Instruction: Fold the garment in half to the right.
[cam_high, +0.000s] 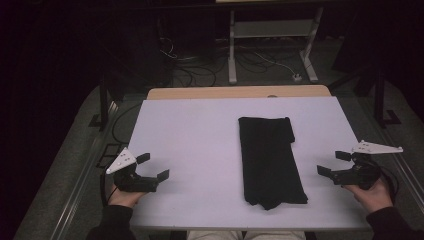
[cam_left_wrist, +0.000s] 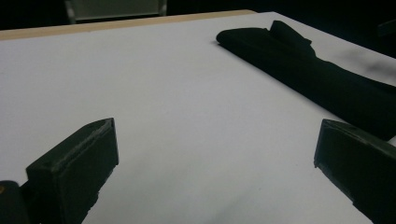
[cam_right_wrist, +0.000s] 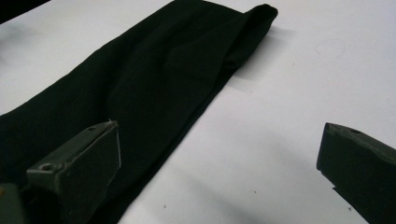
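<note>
L gripper (cam_high: 153, 167) fingers spread, nothing between, over bare worktop (cam_high: 200, 145) near left edge. R gripper (cam_high: 334, 163) fingers spread too, just beside black folded cloth (cam_high: 270, 160), not touching. Cloth lies lengthwise centre-right; folds hard to read, all black.

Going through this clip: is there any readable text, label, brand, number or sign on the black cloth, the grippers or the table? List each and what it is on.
None can be read.
The folded black cloth shows no tag or print.
The left gripper and right gripper bear no lettering; their grey plates show only small holes.
The white table is plain; a faint ring mark shows on it in the right gripper view, not a letter or number.
</note>
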